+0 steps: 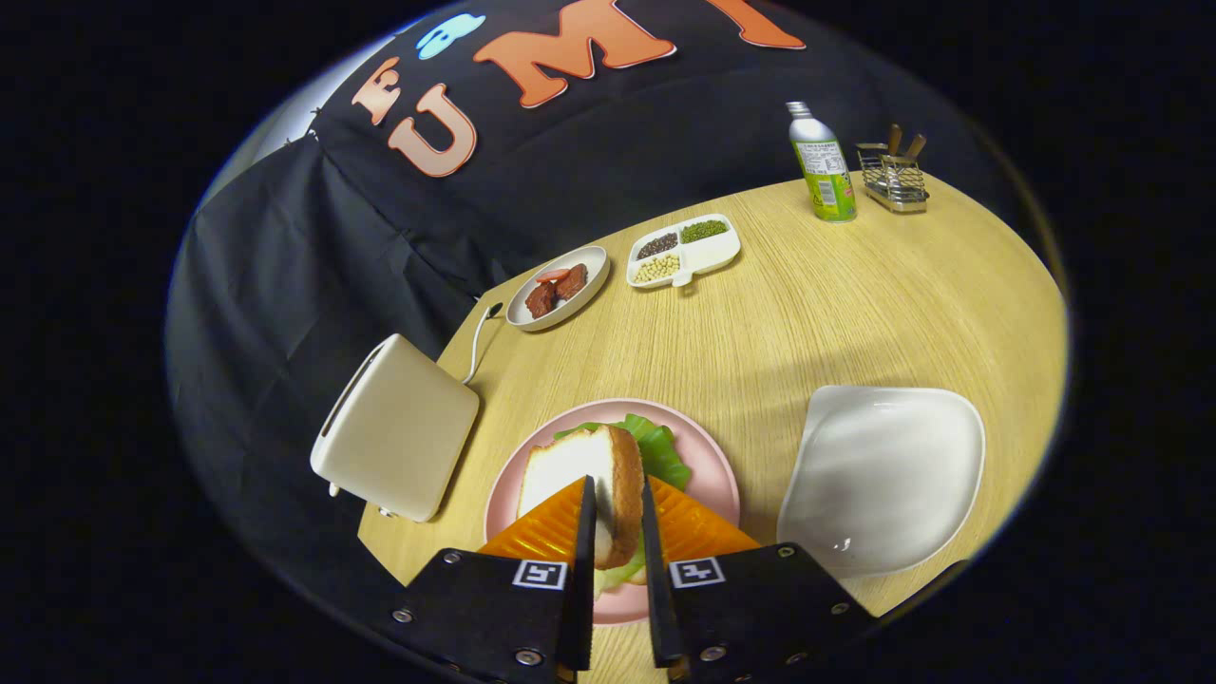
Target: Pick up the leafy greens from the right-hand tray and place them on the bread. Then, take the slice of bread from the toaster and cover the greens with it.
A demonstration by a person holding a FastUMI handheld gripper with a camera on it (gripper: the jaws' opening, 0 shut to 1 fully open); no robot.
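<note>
In the gripper view the claw (616, 503) is clamped on a slice of bread (594, 475), both fingers pressing its flat faces so that the slice stands on edge between them. The slice has a pale, soft crumb and a toasted brown crust that runs round its top and right side. It hangs over a pink plate (708, 456) that sits at the near edge of the surface (836, 304), a light wood-grain top.

On the plate, under and beyond the held slice, lie the leafy greens (660, 446), bright green and ruffled, spreading out to the right of the bread; a paler bit of leaf also shows low between the fingers.

The toaster (397, 427), cream-coloured and smooth, stands at the left edge of the surface just beside the plate, with its white cord running back from it. To the right of the plate rests a white tray (883, 475), glossy, with rounded corners.

Toward the far edge are a small oval dish with reddish-brown pieces (558, 287) and, beside it, a divided white dish of beans and seeds (684, 251). In the far right corner stand a green-labelled bottle (823, 166) and a wire rack (893, 176), near each other
</note>
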